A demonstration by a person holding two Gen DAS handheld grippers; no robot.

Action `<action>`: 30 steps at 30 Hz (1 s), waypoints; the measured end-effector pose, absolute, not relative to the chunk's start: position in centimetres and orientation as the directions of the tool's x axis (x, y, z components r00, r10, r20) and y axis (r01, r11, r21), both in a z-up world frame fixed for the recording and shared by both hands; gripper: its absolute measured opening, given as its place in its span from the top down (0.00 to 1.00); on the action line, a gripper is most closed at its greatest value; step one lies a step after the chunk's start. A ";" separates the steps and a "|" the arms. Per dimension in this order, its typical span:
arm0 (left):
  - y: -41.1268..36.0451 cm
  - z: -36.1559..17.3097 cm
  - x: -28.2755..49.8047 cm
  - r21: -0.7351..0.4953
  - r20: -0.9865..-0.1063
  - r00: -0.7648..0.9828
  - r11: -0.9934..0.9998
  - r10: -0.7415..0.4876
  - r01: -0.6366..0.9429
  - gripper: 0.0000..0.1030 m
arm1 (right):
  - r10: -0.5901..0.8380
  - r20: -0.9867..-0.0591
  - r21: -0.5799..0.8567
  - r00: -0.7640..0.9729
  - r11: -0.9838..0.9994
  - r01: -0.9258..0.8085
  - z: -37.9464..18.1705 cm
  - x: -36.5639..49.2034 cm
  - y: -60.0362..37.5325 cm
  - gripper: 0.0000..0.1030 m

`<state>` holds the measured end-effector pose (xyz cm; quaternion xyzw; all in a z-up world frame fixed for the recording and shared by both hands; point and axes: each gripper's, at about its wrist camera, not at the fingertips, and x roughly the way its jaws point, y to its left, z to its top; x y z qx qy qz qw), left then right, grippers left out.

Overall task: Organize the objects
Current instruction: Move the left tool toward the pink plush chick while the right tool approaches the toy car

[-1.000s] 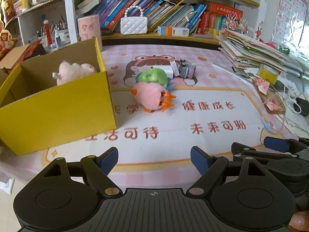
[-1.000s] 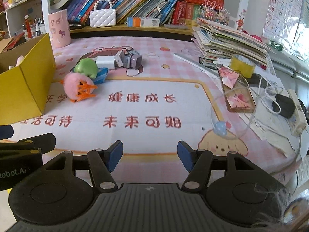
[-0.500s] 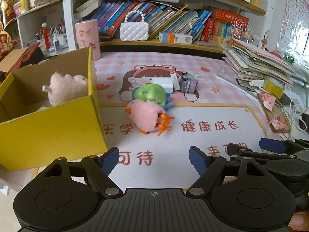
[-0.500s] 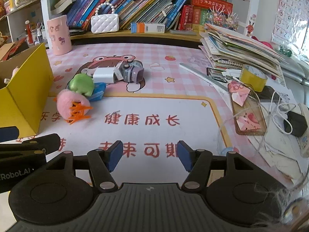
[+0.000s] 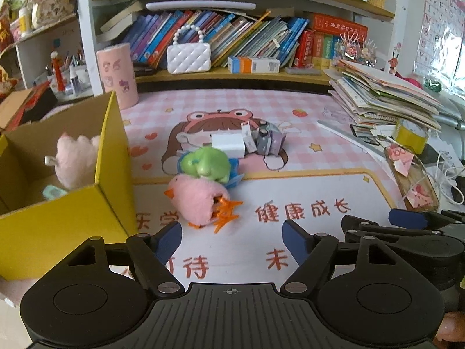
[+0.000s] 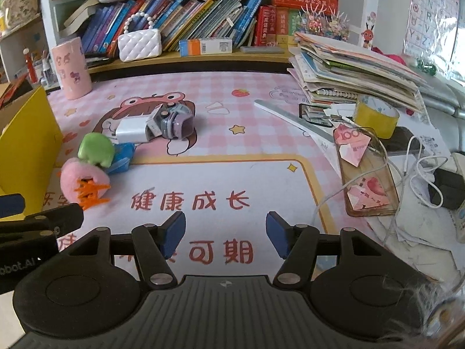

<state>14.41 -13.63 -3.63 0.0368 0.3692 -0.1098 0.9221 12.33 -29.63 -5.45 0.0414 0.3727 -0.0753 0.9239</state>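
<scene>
Pink desk mat (image 5: 305, 174) holds two plush toys, one charger (image 5: 228, 145).

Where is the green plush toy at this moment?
In the left wrist view, the green plush toy lies mid-mat, touching the pink plush bird, right of the yellow box.

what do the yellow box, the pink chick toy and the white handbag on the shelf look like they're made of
Yellow box: cardboard, going by the brown inside and thin raw edges; yellow matte outside.
Pink chick toy: plush fabric with a fuzzy surface; its orange feet look like felt or thin plastic, hard to tell.
White handbag: probably faux leather, quilted with a slight sheen, with a handle of pearl-like beads.
</scene>
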 end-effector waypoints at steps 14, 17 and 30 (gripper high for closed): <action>-14.7 -3.5 15.6 0.007 -0.691 0.713 0.985 -0.118 0.170 0.27 | -0.073 -0.682 0.056 0.727 0.987 0.151 -5.2 14.1 -31.6 0.43; -15.1 -3.5 15.7 0.010 -0.689 0.716 0.986 -0.114 0.166 0.27 | -0.072 -0.681 0.057 0.728 0.987 0.150 -5.3 14.2 -32.0 0.43; -16.2 -4.4 16.4 0.008 -0.707 0.702 0.991 -0.090 0.136 0.29 | -0.049 -0.683 0.072 0.729 0.988 0.134 -5.5 15.2 -33.5 0.43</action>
